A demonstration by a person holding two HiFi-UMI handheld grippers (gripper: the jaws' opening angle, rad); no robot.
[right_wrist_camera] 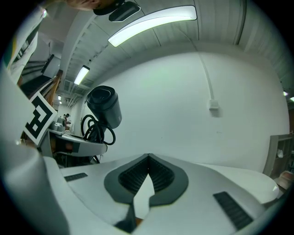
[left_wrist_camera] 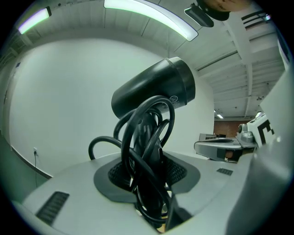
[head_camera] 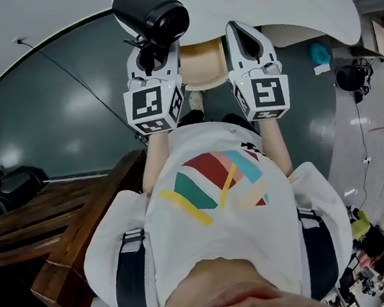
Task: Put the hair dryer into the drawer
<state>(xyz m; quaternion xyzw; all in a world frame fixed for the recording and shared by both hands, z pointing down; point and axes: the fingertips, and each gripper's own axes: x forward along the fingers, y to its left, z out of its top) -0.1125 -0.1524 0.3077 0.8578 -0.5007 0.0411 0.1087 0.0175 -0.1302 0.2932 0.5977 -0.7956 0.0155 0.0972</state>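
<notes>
Left gripper (left_wrist_camera: pixel 147 173) jaws clamping black plastic hair dryer (left_wrist_camera: pixel 156 89) by cord-wrapped handle; right gripper (right_wrist_camera: pixel 148 159) jaws pressing together, gripping nothing

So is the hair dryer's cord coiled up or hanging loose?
Coiled. The cord loops around the hair dryer handle, and the left gripper clamps handle and loops together; one loop sticks out sideways.
</notes>
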